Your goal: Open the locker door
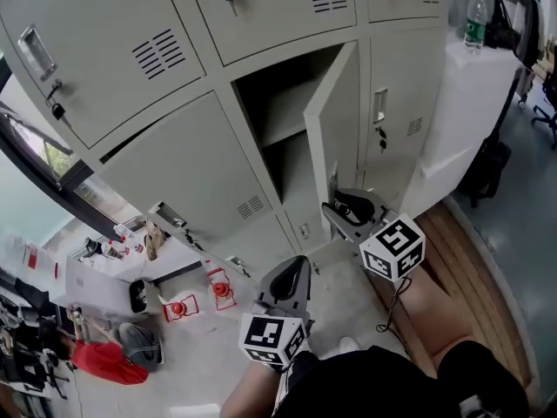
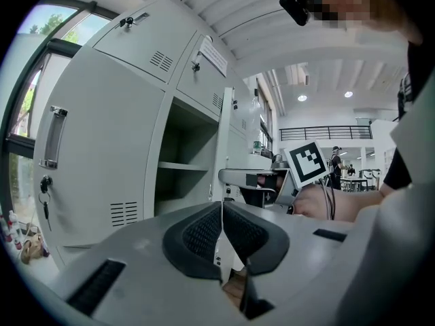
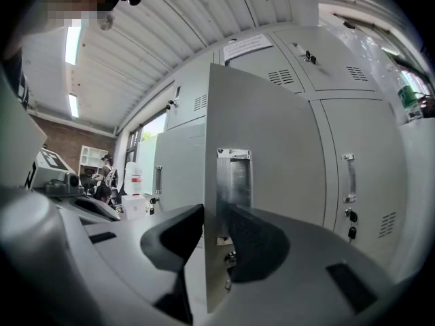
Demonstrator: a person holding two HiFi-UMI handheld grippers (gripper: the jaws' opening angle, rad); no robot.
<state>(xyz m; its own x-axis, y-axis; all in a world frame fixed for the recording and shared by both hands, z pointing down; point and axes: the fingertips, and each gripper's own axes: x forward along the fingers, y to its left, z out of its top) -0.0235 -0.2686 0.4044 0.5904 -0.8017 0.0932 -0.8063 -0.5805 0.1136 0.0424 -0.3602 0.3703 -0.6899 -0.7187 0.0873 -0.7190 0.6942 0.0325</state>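
The grey metal locker door (image 1: pixel 335 120) stands half open. Its free edge sits between the right gripper's (image 1: pixel 348 209) fingers, which are spreading, probably to let go. The left gripper (image 1: pixel 291 279) hangs low, clear of the swing, fingers pressed together on nothing.

The lockers (image 1: pixel 174 172) and the open locker door (image 1: pixel 335 138) are one plain pale grey. The left marker cube (image 1: pixel 274 338) and right marker cube (image 1: pixel 393 246) are white with black squares. The left gripper (image 2: pixel 221 229) is grey, its pads (image 2: pixel 202 236) black and finely meshed. Far right, a bottle (image 1: pixel 474 20) has a green label. Near left lies a red cloth (image 1: pixel 109 362), and near right are brown wooden boards (image 1: pixel 479 259).
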